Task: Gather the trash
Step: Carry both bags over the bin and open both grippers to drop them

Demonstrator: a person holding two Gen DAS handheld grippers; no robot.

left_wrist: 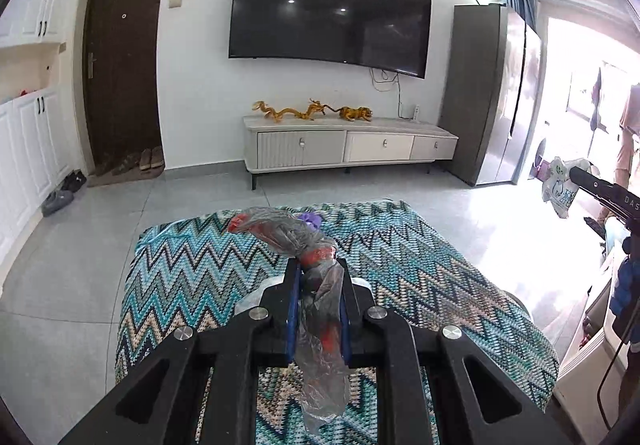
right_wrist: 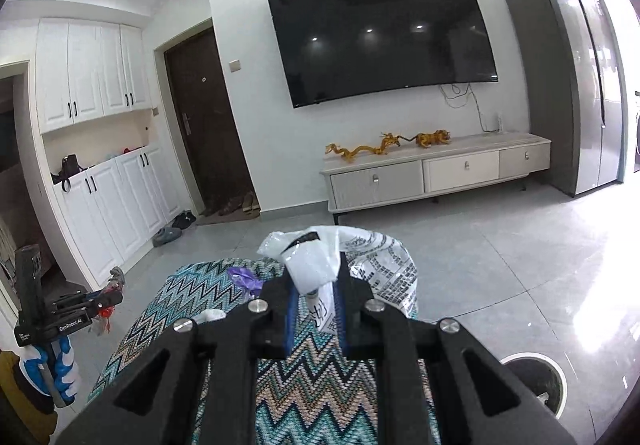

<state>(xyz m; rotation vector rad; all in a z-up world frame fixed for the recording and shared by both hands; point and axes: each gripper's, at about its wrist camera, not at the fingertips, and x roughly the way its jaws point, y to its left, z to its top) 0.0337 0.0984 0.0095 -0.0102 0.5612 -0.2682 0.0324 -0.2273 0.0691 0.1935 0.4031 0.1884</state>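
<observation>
Both grippers carrying trash
Left gripper [left_wrist: 319, 271] clamps clear wrapper [left_wrist: 296, 237]; right gripper [right_wrist: 316, 287] clamps white bag [right_wrist: 360, 261], bin [right_wrist: 540, 381] at 4 o'clock.

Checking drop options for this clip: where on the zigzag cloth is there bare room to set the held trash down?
Free: the right half of the zigzag cloth and its near-left stretch. Crowded: the far edge, by the purple scrap. The left gripper grips the clear wrapper; the right gripper grips the white printed bag.
</observation>
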